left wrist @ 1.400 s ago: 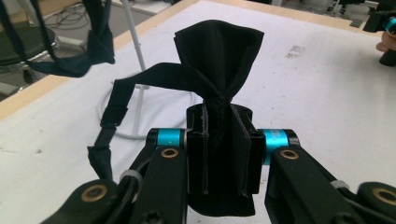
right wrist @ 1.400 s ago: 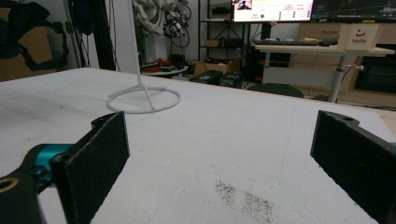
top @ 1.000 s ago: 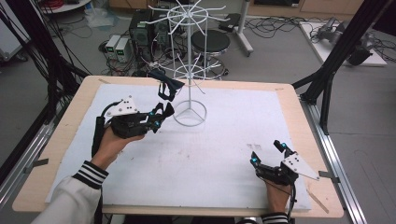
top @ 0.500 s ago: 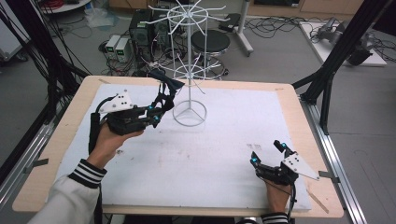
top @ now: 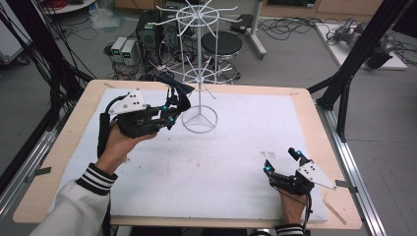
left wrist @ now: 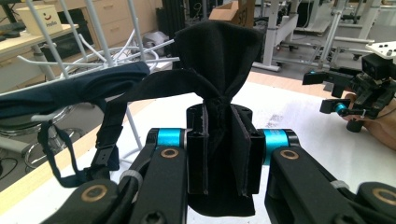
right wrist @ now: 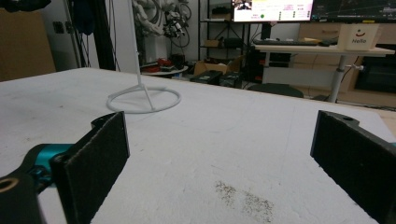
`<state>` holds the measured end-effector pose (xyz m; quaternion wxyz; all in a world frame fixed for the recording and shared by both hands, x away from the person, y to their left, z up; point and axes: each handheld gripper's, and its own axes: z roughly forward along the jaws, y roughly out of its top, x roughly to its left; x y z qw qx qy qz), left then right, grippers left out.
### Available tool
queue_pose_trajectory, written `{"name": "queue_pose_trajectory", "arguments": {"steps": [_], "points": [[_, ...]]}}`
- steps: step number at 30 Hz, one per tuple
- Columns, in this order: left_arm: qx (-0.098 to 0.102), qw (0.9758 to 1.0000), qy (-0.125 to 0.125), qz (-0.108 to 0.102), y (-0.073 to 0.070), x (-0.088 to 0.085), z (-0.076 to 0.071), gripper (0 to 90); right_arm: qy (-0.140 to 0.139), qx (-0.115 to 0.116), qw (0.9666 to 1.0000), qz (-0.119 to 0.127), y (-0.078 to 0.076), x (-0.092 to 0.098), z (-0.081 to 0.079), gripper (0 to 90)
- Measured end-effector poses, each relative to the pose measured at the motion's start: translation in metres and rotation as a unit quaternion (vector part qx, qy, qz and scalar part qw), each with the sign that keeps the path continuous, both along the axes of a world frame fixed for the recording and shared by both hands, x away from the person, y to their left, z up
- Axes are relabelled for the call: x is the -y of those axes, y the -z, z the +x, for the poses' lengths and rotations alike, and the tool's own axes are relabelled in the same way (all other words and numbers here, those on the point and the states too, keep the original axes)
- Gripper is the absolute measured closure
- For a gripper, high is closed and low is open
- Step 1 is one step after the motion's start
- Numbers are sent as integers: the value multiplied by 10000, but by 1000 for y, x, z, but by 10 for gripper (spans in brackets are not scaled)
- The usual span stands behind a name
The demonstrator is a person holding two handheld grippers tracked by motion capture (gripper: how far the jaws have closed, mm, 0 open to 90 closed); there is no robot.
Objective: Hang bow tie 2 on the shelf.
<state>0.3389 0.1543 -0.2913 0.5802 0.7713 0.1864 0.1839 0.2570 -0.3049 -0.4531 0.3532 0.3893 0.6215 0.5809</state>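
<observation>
My left gripper [top: 171,109] [left wrist: 219,140] is shut on a bunched black cloth [left wrist: 219,51] with a strap; its navy part [left wrist: 70,88] trails off to the left. In the high view the cloth [top: 175,90] hangs above the table, just left of the white wire rack [top: 199,73] and close to its lower arms. The rack's white prongs [left wrist: 140,49] pass right behind the cloth. Near the front right of the table my right gripper [top: 281,161] [right wrist: 224,154] rests open, nothing between its pads [right wrist: 100,149]. It also appears far off in the left gripper view [left wrist: 345,93].
The rack's ring base [top: 199,119] [right wrist: 143,100] stands on the white mat [top: 236,162] at the table's back middle. Black frame posts [top: 354,64] rise at the right edge. Behind the table are a stool [top: 221,44] and boxes with cables on the floor.
My left gripper has risen with the black cloth and moved right, closer to the rack's lower arms. The right gripper has kept still.
</observation>
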Motion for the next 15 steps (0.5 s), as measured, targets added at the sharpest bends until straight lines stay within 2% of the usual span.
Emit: {"name": "queue_pose_trajectory", "arguments": {"steps": [3,11,15], "points": [[16,10000,-2,55,-2,4,2,772,8,30,10000,-5,0,0,1,37],[42,10000,77,8,-5,14,2,771,6,25,10000,-11,0,0,0,37],[68,9999,83,118,-5,18,3,772,5,28,10000,-5,0,0,0,37]]}}
